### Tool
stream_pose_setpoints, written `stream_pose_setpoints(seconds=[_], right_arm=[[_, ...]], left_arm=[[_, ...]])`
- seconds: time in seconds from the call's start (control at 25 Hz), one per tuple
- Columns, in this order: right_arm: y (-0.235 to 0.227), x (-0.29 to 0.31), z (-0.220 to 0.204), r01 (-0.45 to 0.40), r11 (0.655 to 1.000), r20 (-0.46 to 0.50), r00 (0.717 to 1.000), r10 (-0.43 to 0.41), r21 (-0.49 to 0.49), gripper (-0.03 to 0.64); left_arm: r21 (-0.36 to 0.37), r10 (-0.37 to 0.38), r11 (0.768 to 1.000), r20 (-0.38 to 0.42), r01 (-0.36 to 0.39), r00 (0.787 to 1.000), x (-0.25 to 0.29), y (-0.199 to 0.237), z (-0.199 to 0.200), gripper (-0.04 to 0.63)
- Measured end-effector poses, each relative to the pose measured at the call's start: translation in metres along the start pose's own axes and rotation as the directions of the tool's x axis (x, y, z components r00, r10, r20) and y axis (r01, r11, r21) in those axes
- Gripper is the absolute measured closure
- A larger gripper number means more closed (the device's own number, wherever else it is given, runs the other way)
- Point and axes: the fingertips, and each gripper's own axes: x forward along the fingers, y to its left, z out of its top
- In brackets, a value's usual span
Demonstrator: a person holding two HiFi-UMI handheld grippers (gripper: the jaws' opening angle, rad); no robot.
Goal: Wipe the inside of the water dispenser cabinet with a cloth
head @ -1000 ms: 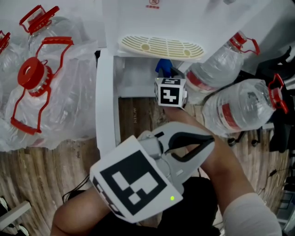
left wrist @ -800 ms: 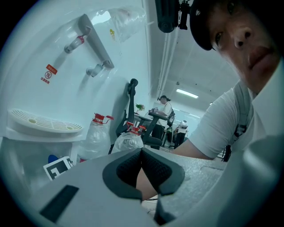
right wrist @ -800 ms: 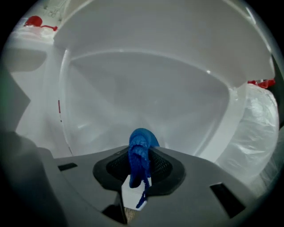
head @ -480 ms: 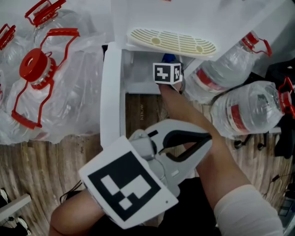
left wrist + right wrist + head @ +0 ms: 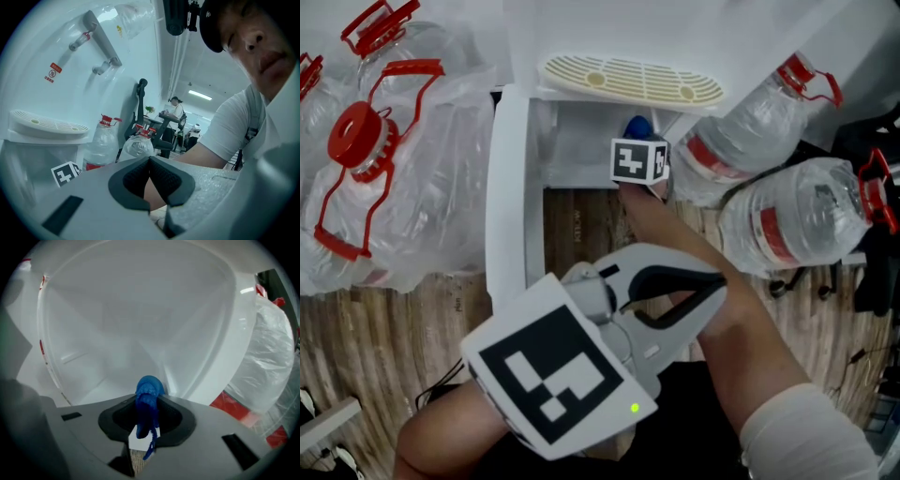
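The right claw (image 5: 638,133) had gone deeper into the water dispenser cabinet (image 5: 581,155) than one second before.
Its jaws were closed on a blue cloth (image 5: 149,397), and the bunched end of the cloth stuck out past the tips, close to the white inner wall of the cabinet, below the cream drip tray (image 5: 628,82). I could not tell if the cloth touched the wall. The left claw (image 5: 150,163) was held back near the person's body, above the wooden floor (image 5: 384,337), with its jaws together and nothing between them. The cabinet door (image 5: 508,197) stood open at the left, and two large water bottles (image 5: 797,220) lay just beside the cabinet at the right.
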Motion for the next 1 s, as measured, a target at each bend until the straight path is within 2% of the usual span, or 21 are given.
stream_pose_setpoints(seconds=[0.24,0.48,0.8,0.92,1.0], right_arm=[[-0.005,-0.018,-0.009,-0.047,0.997,0.010,0.999,0.047,-0.053,0.534],[0.021,-0.020,-0.014,-0.133,0.988,0.042,0.990,0.137,-0.083,0.534],[0.028,0.027,-0.017,-0.068,0.994,-0.015,0.998,0.067,-0.089,0.532],[0.029,0.045,-0.021,-0.050,0.996,-0.039,0.998,0.047,-0.076,0.532],[0.027,0.055,-0.024,-0.040,0.997,-0.051,0.998,0.037,-0.065,0.532]], left_arm=[[-0.001,-0.017,1.000,0.004,0.017,1.000,0.003,-0.006,0.002,0.592],[-0.008,-0.016,1.000,-0.007,0.016,1.000,0.005,-0.003,-0.004,0.592],[-0.016,0.046,0.999,-0.027,-0.047,0.999,-0.004,0.015,-0.011,0.592],[-0.067,0.059,0.996,-0.001,-0.059,0.998,-0.009,0.020,-0.009,0.592],[-0.078,0.067,0.995,-0.010,-0.067,0.998,-0.009,0.022,-0.011,0.592]])
